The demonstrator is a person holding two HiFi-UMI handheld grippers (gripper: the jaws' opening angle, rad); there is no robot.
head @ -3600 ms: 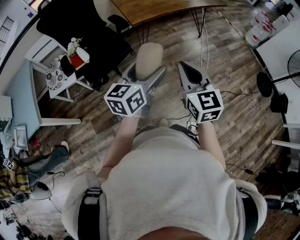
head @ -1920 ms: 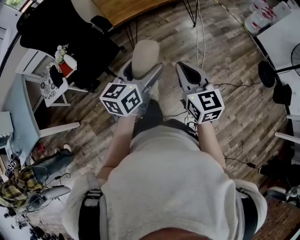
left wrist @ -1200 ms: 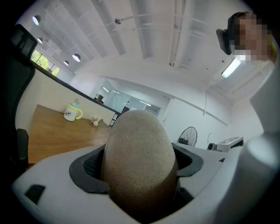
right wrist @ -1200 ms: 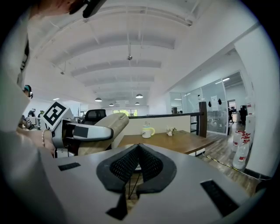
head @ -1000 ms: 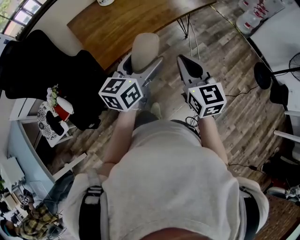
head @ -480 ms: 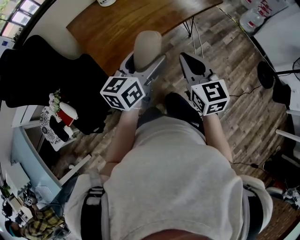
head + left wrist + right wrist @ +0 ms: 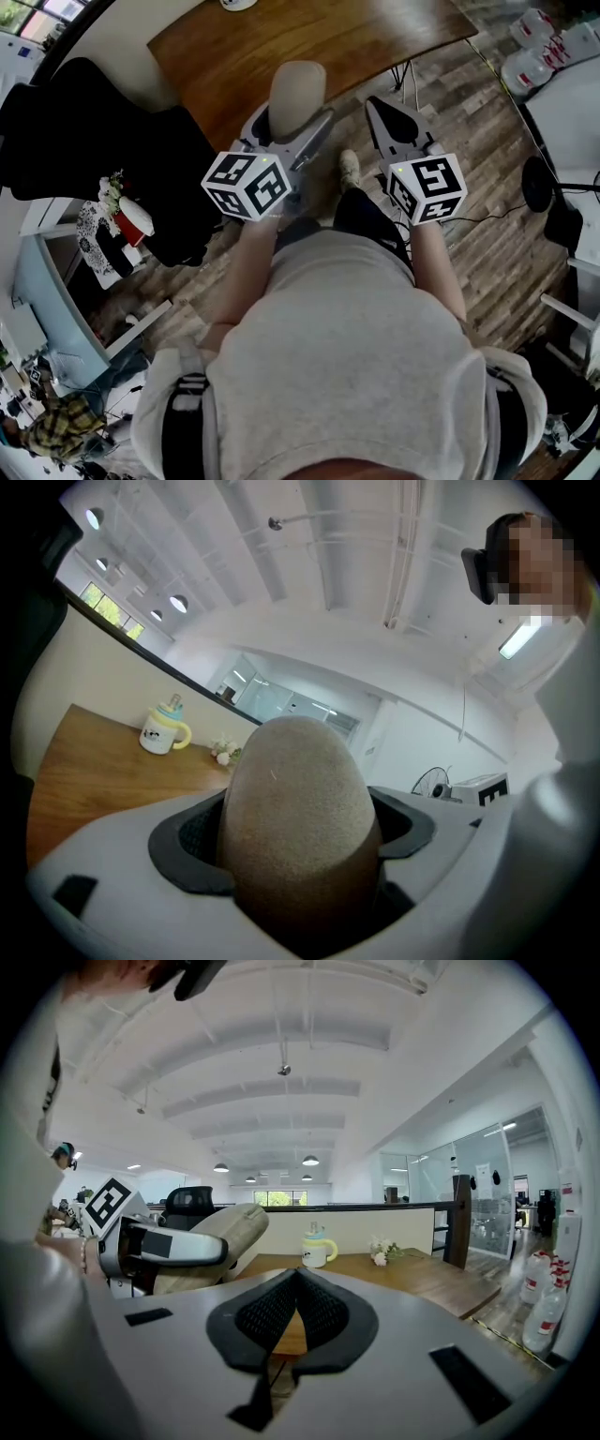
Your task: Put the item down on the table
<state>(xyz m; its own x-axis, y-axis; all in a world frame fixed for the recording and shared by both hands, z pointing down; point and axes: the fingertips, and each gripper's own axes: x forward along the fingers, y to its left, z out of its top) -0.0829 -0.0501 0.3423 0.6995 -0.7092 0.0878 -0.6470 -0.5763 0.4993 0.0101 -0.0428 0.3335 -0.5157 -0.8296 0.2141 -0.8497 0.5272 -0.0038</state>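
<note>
— What is changing close to the person?

— A light shoe (image 7: 349,169) is now showing between the two grippers; half a second ago only the dark trouser leg was showing there. The wooden table (image 7: 309,37) is also filling more of the head view than before.

— And what are the grippers doing?

— The left gripper (image 7: 292,127) is clasping the beige oblong item (image 7: 297,94) between its widely spread pads. The right gripper (image 7: 384,112) is pinching together on nothing.

— Which way is the item pointing?

— Its long axis is running along the jaws, with the rounded end sticking out forward and slightly upward, toward the table. It is hanging in the air at the table's near edge, not lying on it. Farther away, a mug (image 7: 317,1246) is standing on the tabletop.
</note>
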